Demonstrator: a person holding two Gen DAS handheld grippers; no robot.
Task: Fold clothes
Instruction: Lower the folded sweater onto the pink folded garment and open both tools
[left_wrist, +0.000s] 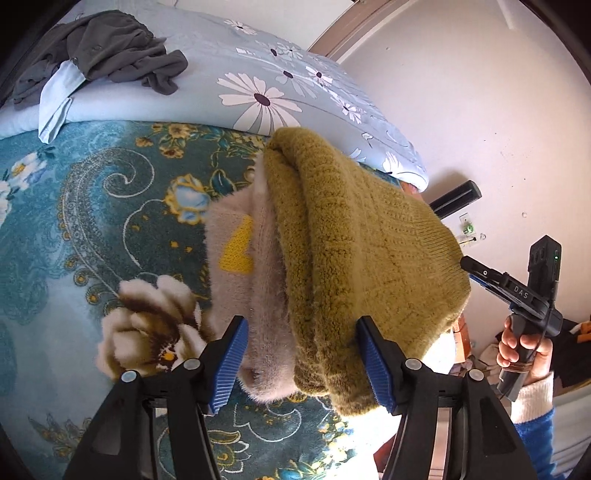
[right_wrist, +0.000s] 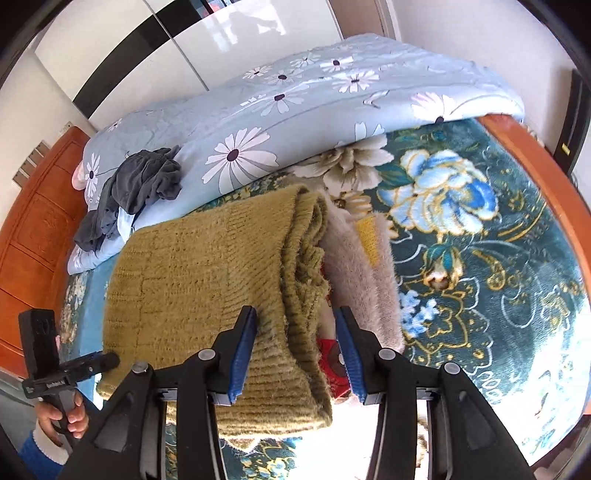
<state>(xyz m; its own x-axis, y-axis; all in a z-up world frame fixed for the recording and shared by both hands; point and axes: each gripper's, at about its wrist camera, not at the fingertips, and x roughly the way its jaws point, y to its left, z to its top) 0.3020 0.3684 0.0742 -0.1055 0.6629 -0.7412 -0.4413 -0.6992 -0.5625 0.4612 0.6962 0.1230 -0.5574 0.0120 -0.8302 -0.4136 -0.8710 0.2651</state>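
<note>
A folded olive-green knit sweater (left_wrist: 354, 258) lies on top of a folded fuzzy beige garment (left_wrist: 236, 254) with a yellow patch, stacked on the teal floral blanket (left_wrist: 74, 229). My left gripper (left_wrist: 301, 363) clamps the near edge of the stack, both layers between its blue pads. In the right wrist view my right gripper (right_wrist: 297, 354) clamps the other end of the olive sweater (right_wrist: 207, 273), with the beige garment (right_wrist: 362, 273) and a red patterned piece (right_wrist: 334, 363) beside it. Each gripper shows in the other's view, the right one (left_wrist: 517, 291) and the left one (right_wrist: 62, 373).
A crumpled dark grey garment (left_wrist: 99, 51) lies on the light-blue daisy duvet (left_wrist: 258, 85) at the back; it also shows in the right wrist view (right_wrist: 144, 188). An orange wooden headboard (right_wrist: 37, 229) and bed rail (right_wrist: 535, 158) border the bed. A white wall (left_wrist: 480, 110) stands on the right.
</note>
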